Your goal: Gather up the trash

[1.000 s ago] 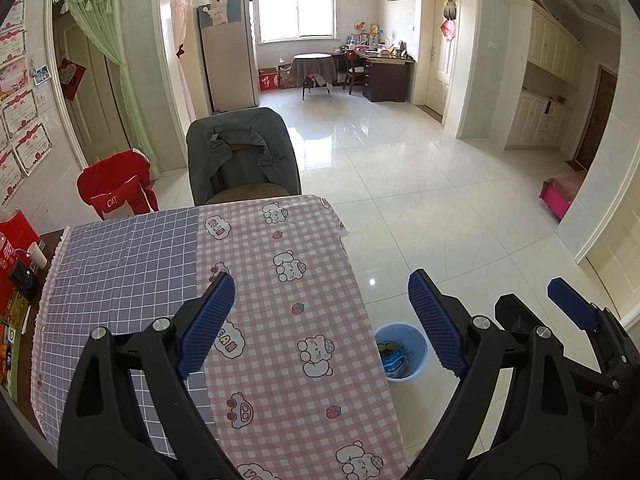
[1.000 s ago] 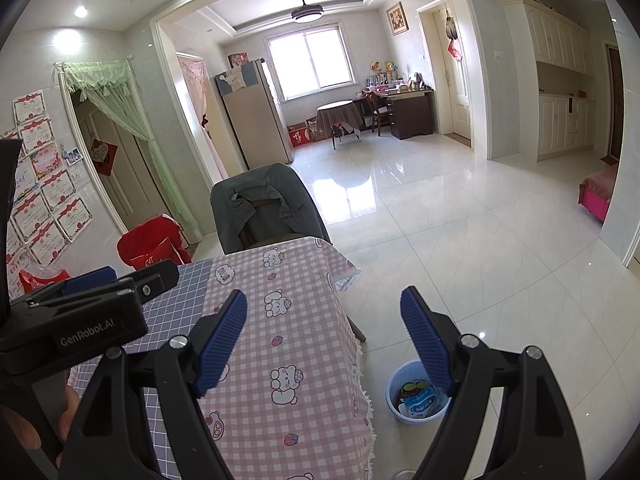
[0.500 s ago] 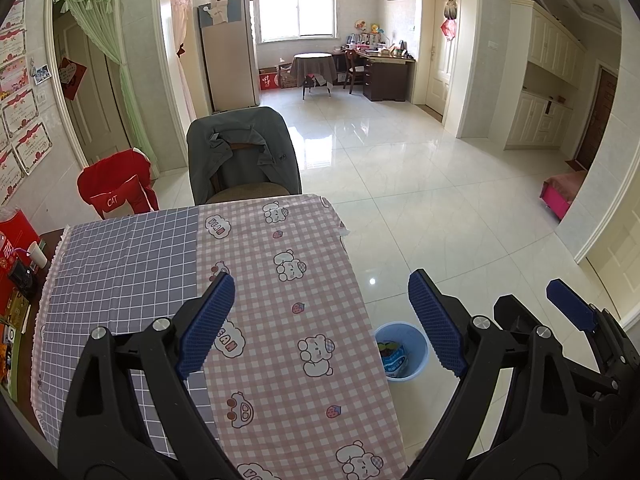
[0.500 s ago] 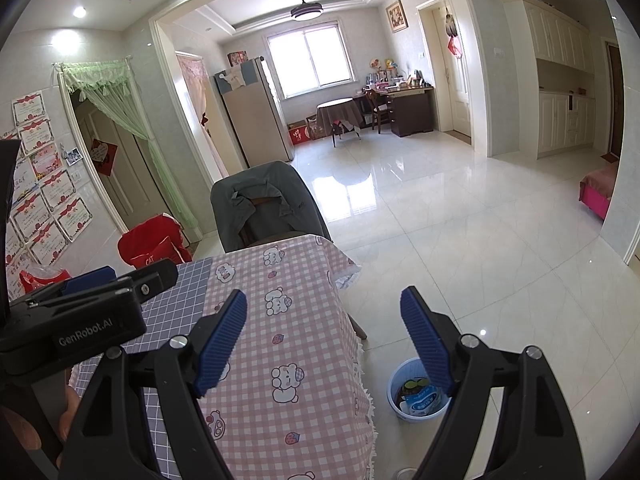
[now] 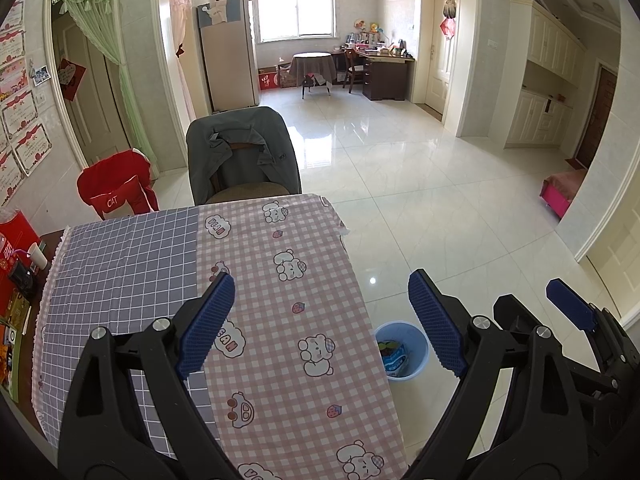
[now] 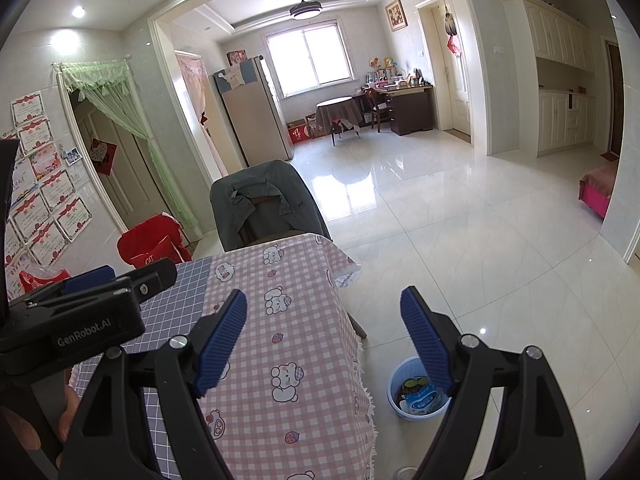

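1. Between the left gripper [image 5: 318,322] fingers, left wrist view: only the pink bear-print tablecloth [image 5: 288,320] showed. Jaws were spread wide and held nothing.
2. Left of the left finger lay the grey grid cloth [image 5: 120,272]. Ahead of the claw, past the far table edge, stood a chair with a grey jacket [image 5: 240,152] draped over it.
3. Just behind the right finger pad [image 5: 436,328], down on the floor beside the table, sat the blue bin [image 5: 404,350]. A blue-white wrapper [image 5: 394,358] and something dark were inside it. No loose trash showed on the cloth in this view.
4. Right of that claw, the right gripper's body was partly in frame.
5. Right wrist view: right gripper [image 6: 322,340] was also spread and empty, hovering over the table's right edge. Left gripper body sat to its left.
6. Below and just inside its right finger, the bin [image 6: 418,390] was on the floor, wrapper [image 6: 422,398] visible inside.
7. Judgement: the collecting looked done or close to it, with the trash in the bin and both claws free.
8. Next move would call for a scan of the table's left edge clutter for leftovers; if none, stop. That clutter was too small to identify as trash.
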Demonstrator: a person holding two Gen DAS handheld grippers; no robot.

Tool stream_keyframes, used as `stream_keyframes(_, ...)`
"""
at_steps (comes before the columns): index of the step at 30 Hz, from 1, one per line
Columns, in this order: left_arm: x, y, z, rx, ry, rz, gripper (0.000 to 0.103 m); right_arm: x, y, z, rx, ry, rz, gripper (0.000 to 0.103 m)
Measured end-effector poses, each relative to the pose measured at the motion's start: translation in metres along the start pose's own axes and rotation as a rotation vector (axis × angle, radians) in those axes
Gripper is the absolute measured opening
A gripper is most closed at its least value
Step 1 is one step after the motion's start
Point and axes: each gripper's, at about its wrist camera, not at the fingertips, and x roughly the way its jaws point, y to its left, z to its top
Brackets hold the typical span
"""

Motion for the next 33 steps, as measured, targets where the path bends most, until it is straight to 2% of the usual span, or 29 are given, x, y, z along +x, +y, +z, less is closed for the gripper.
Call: stream_keyframes(33, 0.0031, 0.0008, -0.0068, -0.002, 0.009, -0.006, 0.087, 0.0057, -0.0019, -0.0053, 0.01, 0.013, 0.005, 0.078)
